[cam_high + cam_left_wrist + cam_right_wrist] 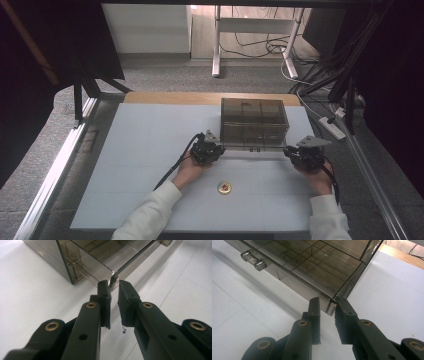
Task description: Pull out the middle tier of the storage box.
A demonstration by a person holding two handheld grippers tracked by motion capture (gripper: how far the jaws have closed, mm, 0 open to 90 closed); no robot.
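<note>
The smoked box (254,124) sits at 12 o'clock of the table (140,170); the left gripper (114,286) pinches its near-left corner, the right gripper (327,303) its near-right corner. Keep both grips level and move together, since an uneven pull would likely skew it; mind the coin (224,187) at 6 o'clock.

Left tongs (218,148) and right tongs (288,152) both clamped, forearms angled inward, hands low.

High view: fixed above person's side, looks fwd and down over whole table (150,165), far off. Left gripper view: close, low, along its jaws at box (100,255) near-left corner. Right gripper view: same, at near-right corner. All share the box.
</note>
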